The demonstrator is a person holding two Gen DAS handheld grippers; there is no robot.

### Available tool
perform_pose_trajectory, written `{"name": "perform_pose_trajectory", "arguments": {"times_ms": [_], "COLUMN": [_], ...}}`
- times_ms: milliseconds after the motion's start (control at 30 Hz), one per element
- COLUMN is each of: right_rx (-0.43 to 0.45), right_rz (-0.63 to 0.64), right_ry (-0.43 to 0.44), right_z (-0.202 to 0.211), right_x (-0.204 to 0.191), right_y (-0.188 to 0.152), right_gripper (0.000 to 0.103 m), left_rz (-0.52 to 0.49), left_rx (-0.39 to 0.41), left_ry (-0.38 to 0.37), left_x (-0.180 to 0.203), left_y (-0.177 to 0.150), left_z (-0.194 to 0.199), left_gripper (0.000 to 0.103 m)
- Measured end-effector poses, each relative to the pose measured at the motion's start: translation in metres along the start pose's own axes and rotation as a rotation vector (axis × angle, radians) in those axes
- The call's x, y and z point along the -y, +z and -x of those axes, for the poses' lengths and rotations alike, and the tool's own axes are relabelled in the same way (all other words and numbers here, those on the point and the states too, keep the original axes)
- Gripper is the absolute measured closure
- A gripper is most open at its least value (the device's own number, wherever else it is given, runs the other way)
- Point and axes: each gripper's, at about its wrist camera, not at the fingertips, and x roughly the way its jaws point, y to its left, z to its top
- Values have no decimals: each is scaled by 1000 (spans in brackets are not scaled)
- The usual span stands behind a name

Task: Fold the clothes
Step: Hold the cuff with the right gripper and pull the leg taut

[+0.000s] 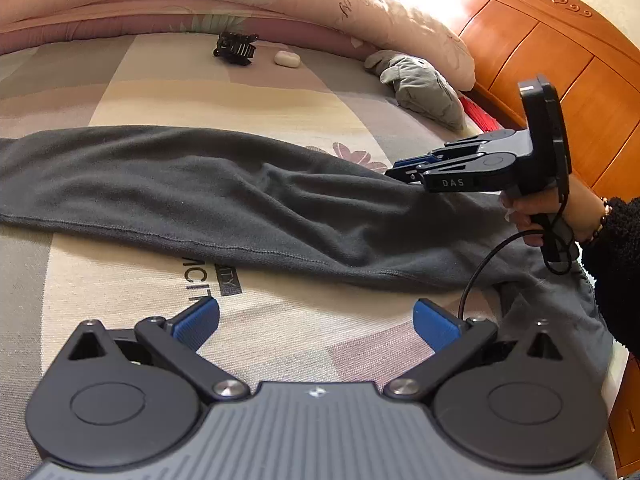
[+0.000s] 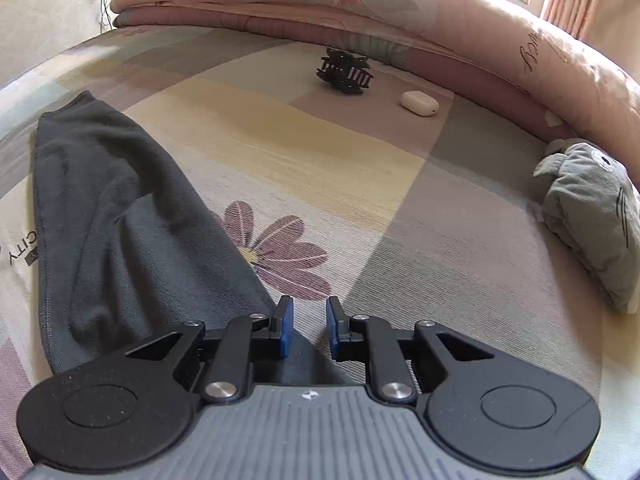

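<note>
Your left tongs (image 1: 316, 320) stand wide over the bare sheet (image 1: 120, 280), near the hem of the dark grey trousers (image 1: 200, 192); your right tongs (image 2: 310, 328), narrowed but gripping nothing, hover at the cloth's far edge near its wide end. The trousers lie lengthwise, apparently leg over leg. For any pinch, take every layer at the edge and keep the seams aligned.

Legible marks — few. "DAS" in pale capitals on the side of the right gripper (image 1: 404, 174), seen from the left wrist camera. Bed sheet (image 1: 120, 280) carries printed lettering beside a small dark square: the right wrist view reads "CITY"; the left wrist view shows "CIT" and, on the square, "ITY" — the rest is covered by the grey garment (image 1: 200, 184). Cursive script on the pink quilt (image 2: 540, 52), not readable.
</note>
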Motion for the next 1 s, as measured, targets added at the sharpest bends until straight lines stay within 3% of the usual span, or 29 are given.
{"name": "perform_pose_trajectory", "arguments": {"times_ms": [133,367,500,600,733,833,1000], "right_rx": [34,36,48,92,47,-5,22], "right_rz": [71,210,173,126,58,69,109], "right_ry": [52,-5,11,-31,-42,-17,-16], "right_z": [16,31,38,42,25,12,19], "right_x": [-23,-61,-47,-26,1,3,-12], "right_y": [-13,-38,-27,-12,-5,-17,-39], "right_gripper": [82,82,82,80,76,76,76], "left_rz": [15,3,1,6,12,16,16], "left_rx": [0,-14,-19,-22,-25,-27,-34], "left_ry": [7,14,22,22,22,22,28], "left_x": [-4,-1,-1,-3,-5,-6,-6], "left_y": [0,-1,-2,-2,-2,-2,-2], "left_z": [-1,-4,-4,-4,-5,-6,-8], "left_gripper": [1,1,1,1,1,1,1]}}
